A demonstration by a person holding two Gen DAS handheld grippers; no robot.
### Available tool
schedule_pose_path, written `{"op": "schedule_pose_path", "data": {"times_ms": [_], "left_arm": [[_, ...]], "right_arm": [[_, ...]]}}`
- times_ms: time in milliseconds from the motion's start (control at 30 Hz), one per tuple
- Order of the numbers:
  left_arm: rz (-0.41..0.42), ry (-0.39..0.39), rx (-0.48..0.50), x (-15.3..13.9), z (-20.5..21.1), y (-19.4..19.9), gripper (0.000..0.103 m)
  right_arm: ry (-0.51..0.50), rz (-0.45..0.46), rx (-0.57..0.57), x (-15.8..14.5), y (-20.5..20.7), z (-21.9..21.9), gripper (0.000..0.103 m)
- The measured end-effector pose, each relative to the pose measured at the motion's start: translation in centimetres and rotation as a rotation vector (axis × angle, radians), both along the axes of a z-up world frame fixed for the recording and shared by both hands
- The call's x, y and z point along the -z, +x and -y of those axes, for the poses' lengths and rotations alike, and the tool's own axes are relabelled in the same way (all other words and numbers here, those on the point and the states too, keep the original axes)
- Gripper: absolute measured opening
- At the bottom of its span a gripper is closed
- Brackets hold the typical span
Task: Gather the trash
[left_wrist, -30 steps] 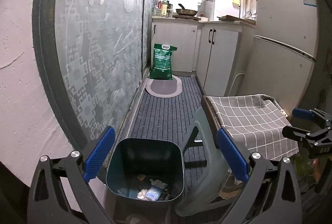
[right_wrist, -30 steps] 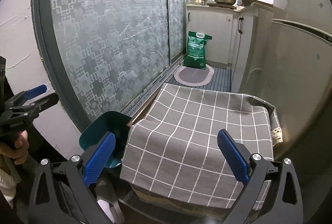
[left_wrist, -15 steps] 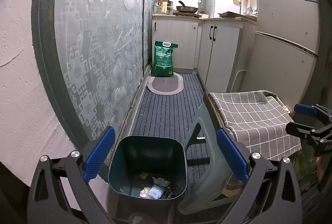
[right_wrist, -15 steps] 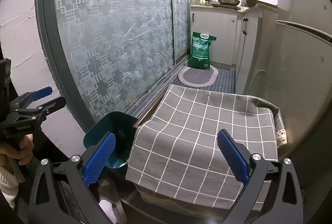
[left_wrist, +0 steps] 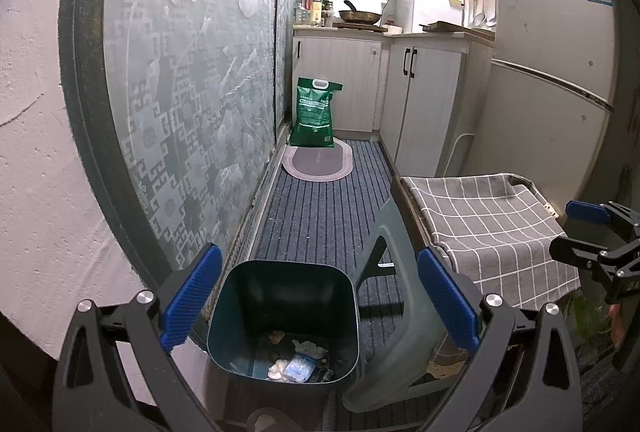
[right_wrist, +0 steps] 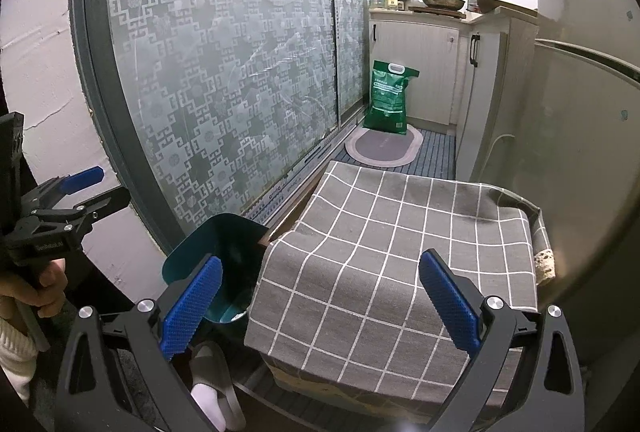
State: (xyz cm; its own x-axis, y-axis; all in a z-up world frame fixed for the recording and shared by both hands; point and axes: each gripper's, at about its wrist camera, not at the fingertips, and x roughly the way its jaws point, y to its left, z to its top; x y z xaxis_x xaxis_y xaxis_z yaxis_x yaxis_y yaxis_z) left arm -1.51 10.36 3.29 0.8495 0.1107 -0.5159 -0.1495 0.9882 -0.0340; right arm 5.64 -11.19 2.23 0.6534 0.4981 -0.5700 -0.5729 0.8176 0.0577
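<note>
A dark teal bin (left_wrist: 280,312) stands on the floor just below my left gripper (left_wrist: 318,260), which is open and holds nothing. Crumpled wrappers and scraps (left_wrist: 298,366) lie at the bin's bottom. My right gripper (right_wrist: 320,272) is also open and bare, hovering over a grey checked cloth (right_wrist: 400,252) draped on a box. The bin (right_wrist: 224,244) shows at that cloth's left edge. Each view catches the other gripper: the right gripper (left_wrist: 576,232) at the far right, the left gripper (right_wrist: 108,186) at the far left in a person's hand.
A grey plastic stool (left_wrist: 396,272) stands between bin and cloth-covered box. A frosted sliding door (left_wrist: 192,112) runs along the left, a fridge (left_wrist: 552,92) on the right. A green bag (left_wrist: 316,116) and oval mat (left_wrist: 318,162) lie far down the striped carpet. A slipper (right_wrist: 212,384) sits below.
Both views have shifted slightly: the cloth-covered box sits further right and smaller in the left wrist view, and the right gripper has pulled back a little. Both grippers stay open.
</note>
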Motion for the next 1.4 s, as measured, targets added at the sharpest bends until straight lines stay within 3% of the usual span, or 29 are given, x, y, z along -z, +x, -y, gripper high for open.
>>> {"op": "schedule_pose_path", "data": {"times_ms": [1400], "left_arm": [[-0.002, 0.0, -0.002, 0.04, 0.29, -0.12, 0.1]], "right_arm": [[0.003, -0.002, 0.002, 0.0, -0.01, -0.08, 0.1]]}}
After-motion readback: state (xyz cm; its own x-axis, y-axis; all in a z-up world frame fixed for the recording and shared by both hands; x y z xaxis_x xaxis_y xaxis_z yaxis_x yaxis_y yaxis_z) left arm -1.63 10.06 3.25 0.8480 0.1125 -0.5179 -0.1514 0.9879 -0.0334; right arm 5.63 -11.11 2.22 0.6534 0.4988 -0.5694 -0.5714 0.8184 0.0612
